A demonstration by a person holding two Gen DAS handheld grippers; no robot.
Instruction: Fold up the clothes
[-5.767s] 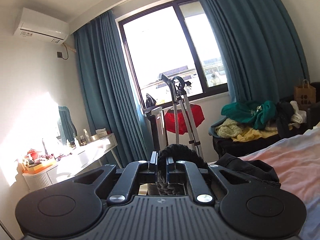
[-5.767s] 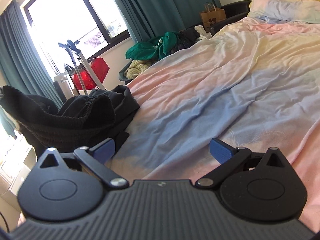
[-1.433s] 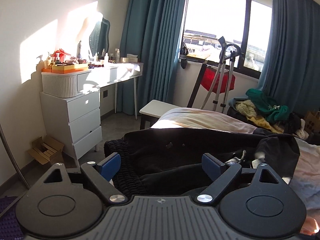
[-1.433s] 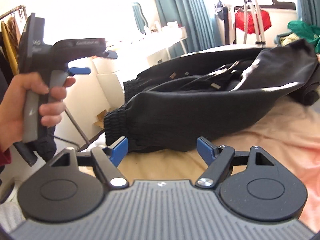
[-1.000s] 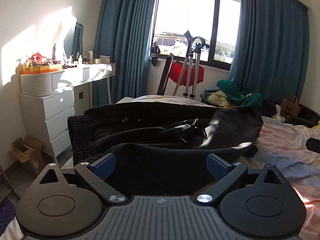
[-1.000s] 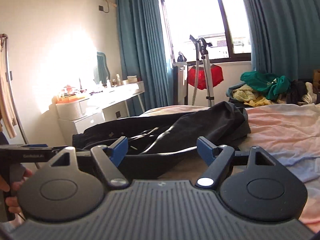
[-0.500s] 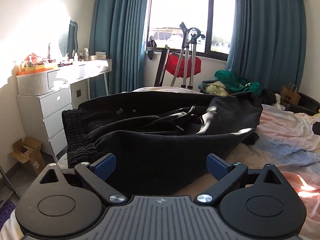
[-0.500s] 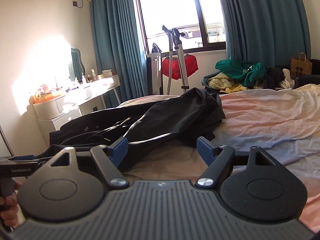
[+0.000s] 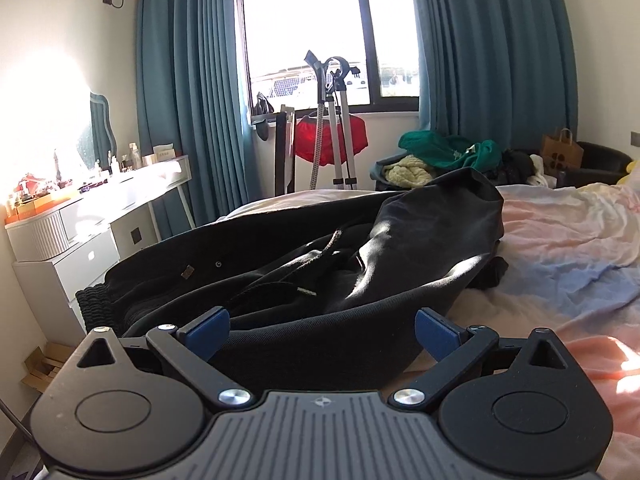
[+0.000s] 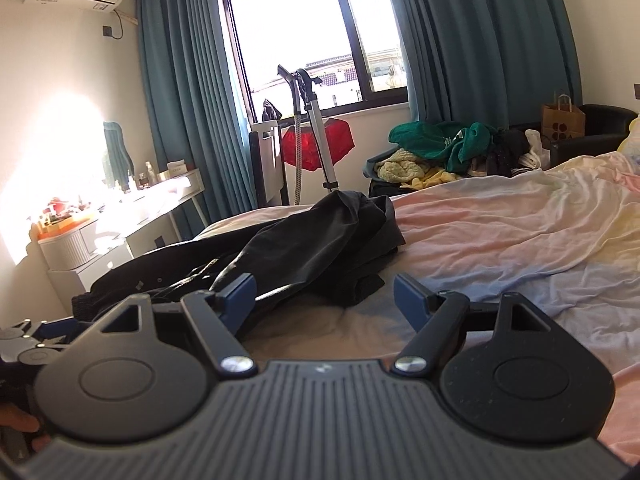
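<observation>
Both grippers have swung round since a moment ago, so the window now sits straight ahead and the black jacket (image 9: pixel 320 264) lies nearer the middle of each view. It rests in a loose heap at the foot of the bed (image 9: pixel 560 248), crumpled, one ribbed cuff (image 9: pixel 94 308) hanging near the mattress edge.

Our left gripper (image 9: pixel 322 330) hovers just short of the nearest fold, jaws wide and empty. Our right gripper (image 10: pixel 324 294) faces the heap's far end and the bare sheet, jaws wide too, nothing between them.

We judge the jacket soft and limp, with a smooth, faintly shiny woven shell that catches the sun and may slide under the pads. Being a lined garment, it probably has some weight and will sag when lifted. The thick knitted cuff and hem band look like the surest holds: springy, grippy, easy to pinch. A white-flecked drawcord (image 9: pixel 316 260) snakes across the middle and could snag.
</observation>
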